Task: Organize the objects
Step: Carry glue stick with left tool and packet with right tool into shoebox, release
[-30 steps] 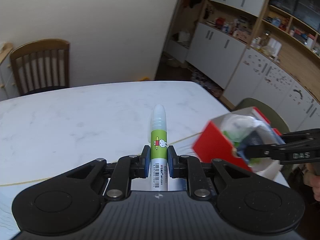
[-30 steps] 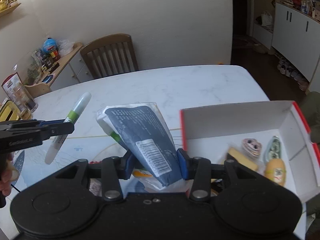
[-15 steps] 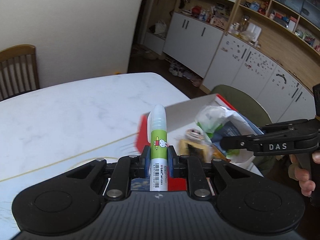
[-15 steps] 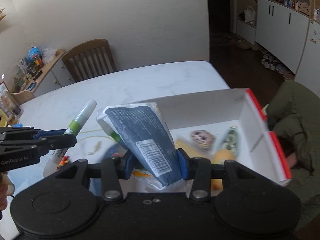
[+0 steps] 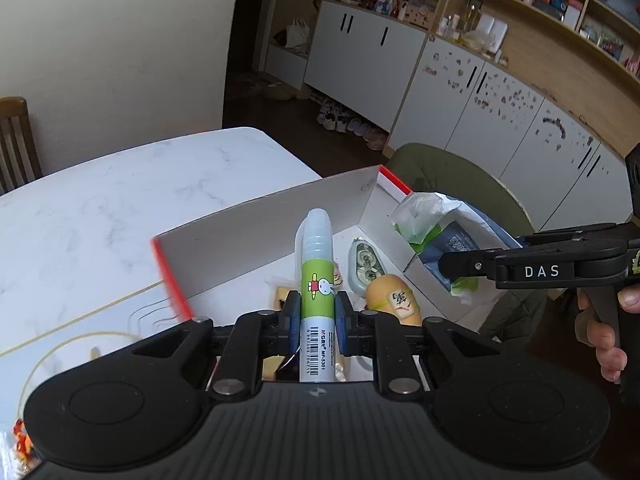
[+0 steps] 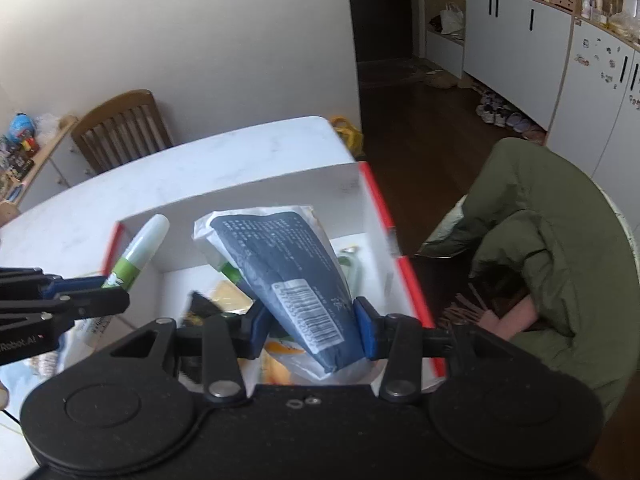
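The glue stick (image 5: 316,276), green-labelled with a cartoon rabbit and a translucent cap, stood upright and clenched between the blue pads of the left gripper (image 5: 316,320), cap forward, probably so it could be lowered end-first. It hung above the open red-edged white box (image 5: 256,236), over the near part of its floor. Beside it, the right gripper (image 6: 310,326) was clamped on a dark blue packet (image 6: 288,276) by its barcode end, the sealed top pointing away; that packet also sat above the box, towards the far right corner. Gripped low, each item left its length free to go in first.

On the box floor lay a correction tape dispenser (image 5: 362,264) and a yellow egg-shaped toy (image 5: 394,298), touching or nearly so, with smaller pieces I could not identify. The box rested at the corner of a white marble table (image 5: 100,208). Judging by this, both items were about to be released inside, and they would need gaps between the things already there.
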{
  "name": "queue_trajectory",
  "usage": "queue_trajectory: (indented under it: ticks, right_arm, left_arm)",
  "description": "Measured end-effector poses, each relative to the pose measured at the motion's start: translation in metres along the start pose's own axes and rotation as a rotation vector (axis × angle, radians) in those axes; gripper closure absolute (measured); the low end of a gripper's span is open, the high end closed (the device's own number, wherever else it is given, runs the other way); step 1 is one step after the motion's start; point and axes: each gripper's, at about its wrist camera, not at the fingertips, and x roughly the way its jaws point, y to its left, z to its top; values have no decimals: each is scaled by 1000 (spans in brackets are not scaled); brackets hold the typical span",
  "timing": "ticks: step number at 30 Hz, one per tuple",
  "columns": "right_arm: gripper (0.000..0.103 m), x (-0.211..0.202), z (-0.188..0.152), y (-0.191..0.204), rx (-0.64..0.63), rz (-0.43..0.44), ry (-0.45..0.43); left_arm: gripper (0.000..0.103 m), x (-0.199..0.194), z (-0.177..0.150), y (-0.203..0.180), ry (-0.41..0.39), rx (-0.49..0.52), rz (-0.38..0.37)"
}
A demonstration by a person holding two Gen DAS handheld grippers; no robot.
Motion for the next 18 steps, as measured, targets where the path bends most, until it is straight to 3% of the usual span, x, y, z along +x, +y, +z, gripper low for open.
queue_trajectory:
  ticks: [8,18]
  right_arm:
    - [59,25,0,-12,-13,4,35]
    - [57,42,-7,-4,-98,-12,74]
  left_arm:
    - [86,47,13,-24,52,-4,39]
    - [86,96,20,-22,131,14,90]
